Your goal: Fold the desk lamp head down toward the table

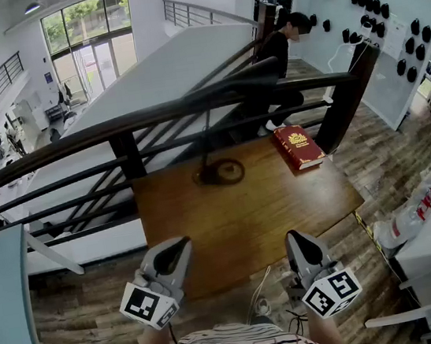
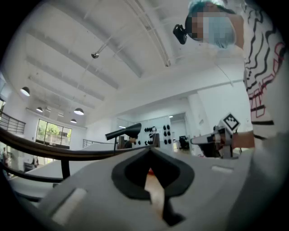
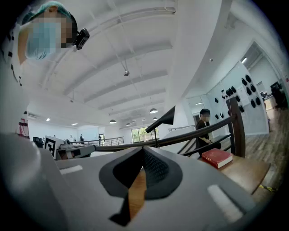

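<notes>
Okay, my left gripper point(image 1: 180, 248) and right gripper point(image 1: 295, 239) are both clenched empty at the table's point(image 1: 246, 218) near edge; the lamp point(image 1: 222, 173) stands well ahead, untouched.

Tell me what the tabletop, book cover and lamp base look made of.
Tabletop: wood or wood veneer with a satin finish; brown grain lines show.
Book: red cover with a slight sheen and a gold emblem, perhaps cloth or leatherette.
Lamp base: dark round disc, metal or plastic; can't tell which.
</notes>
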A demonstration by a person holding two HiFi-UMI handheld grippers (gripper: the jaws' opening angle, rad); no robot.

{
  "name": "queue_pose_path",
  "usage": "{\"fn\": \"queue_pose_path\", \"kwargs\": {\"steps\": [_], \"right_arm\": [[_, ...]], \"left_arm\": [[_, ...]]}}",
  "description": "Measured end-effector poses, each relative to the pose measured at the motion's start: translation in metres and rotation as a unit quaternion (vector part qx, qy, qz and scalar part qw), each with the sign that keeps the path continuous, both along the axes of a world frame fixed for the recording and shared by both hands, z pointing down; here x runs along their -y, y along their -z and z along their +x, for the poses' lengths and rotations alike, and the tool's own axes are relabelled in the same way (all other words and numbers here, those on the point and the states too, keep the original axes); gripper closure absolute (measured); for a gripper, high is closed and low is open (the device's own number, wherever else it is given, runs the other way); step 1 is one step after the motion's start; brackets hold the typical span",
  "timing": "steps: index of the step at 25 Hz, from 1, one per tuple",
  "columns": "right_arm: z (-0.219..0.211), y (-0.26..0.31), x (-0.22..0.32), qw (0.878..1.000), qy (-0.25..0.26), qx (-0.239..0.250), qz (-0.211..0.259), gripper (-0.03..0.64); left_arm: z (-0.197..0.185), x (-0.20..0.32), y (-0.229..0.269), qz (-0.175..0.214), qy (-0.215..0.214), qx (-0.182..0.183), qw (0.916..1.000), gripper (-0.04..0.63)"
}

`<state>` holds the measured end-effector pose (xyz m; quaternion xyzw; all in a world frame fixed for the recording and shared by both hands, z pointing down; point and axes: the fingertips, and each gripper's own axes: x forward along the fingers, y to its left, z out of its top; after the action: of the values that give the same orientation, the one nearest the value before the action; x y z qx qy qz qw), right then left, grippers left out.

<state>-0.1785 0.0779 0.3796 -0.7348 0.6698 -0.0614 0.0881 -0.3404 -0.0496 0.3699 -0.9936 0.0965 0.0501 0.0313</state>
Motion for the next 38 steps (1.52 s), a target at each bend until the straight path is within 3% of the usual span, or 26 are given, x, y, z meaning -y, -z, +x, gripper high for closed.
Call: {"fn": "queue_pose_path", "kwargs": {"steps": [9, 11, 13, 18, 27, 38], "right_arm": [[0.019, 0.004, -0.003, 1.0, -0.002, 0.0, 0.02, 0.615], [0.033, 0.005, -0.003, 1.0, -0.004, -0.01, 0.015, 0.549], [0.052, 0.005, -0.003, 1.0, -0.005, -0.015, 0.014, 0.509], [0.102, 0.01, -0.007, 1.0, 0.013, -0.02, 0.014, 0.432], [0.204, 0.012, -0.007, 0.998, 0.061, -0.021, 0.019, 0.402], [0.278, 0.005, -0.009, 0.991, 0.134, -0.024, 0.016, 0.383]], "left_arm": [[0.016, 0.004, -0.006, -0.007, 0.016, -0.011, 0.9998, 0.592], [0.029, 0.001, -0.008, -0.007, 0.02, -0.008, 0.9997, 0.591], [0.045, -0.002, -0.009, -0.008, 0.022, -0.002, 0.9997, 0.485], [0.096, -0.015, -0.008, -0.007, 0.038, 0.005, 0.9992, 0.456], [0.185, -0.033, -0.009, -0.004, 0.1, 0.011, 0.995, 0.393], [0.242, -0.063, -0.023, -0.018, 0.18, 0.005, 0.9836, 0.387]]}}
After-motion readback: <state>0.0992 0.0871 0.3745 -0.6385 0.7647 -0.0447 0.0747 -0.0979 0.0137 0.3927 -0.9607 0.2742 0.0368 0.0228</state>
